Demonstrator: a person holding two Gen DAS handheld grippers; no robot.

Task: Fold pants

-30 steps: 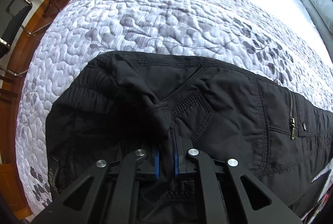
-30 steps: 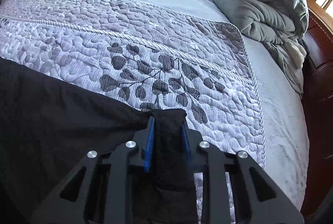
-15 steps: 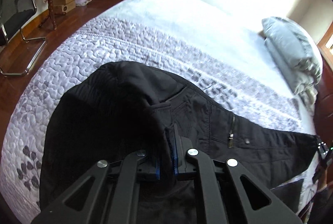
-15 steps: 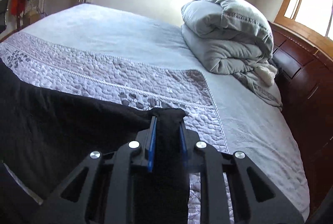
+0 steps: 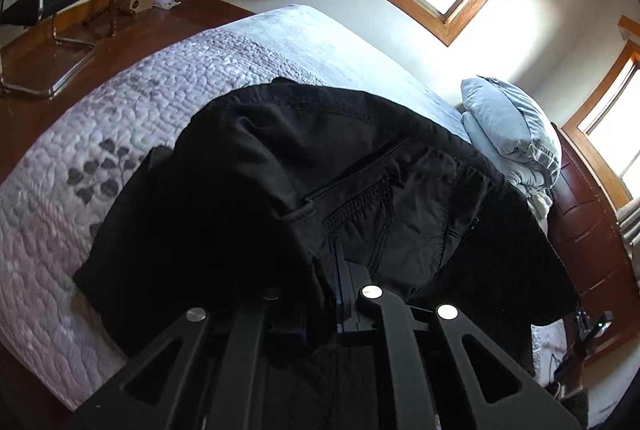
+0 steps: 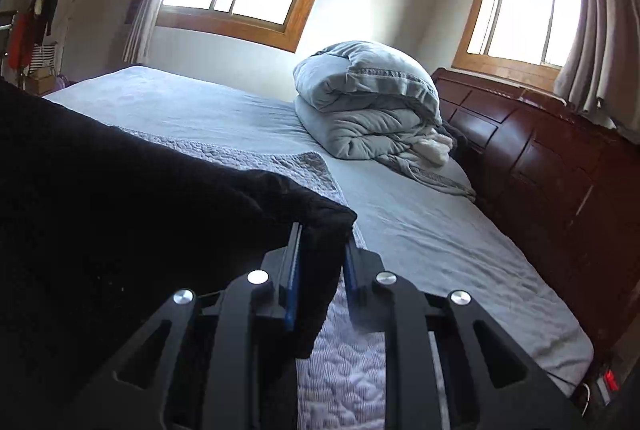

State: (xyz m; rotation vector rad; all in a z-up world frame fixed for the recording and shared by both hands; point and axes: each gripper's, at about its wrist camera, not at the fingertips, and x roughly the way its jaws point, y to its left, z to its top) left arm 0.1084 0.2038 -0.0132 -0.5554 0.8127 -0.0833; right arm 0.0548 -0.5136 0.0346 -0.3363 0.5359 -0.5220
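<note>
We've got the bed [image 5: 120, 134] under everything, quilted cover at the near end, and the black pants [image 5: 280, 166] hang bunched above it, stretched between both grippers. Our left gripper [image 5: 334, 270] is pinched tight on the waistband fabric. Our right gripper [image 6: 320, 262] is clamped on a folded wad of the pants [image 6: 120, 210].

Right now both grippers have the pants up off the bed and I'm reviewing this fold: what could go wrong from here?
The right gripper pinches only a small corner of the black pants; it may slip free. At the left gripper the fabric is bunched, so creases may get folded in. Hanging cloth could drag the quilted bedspread.
</note>
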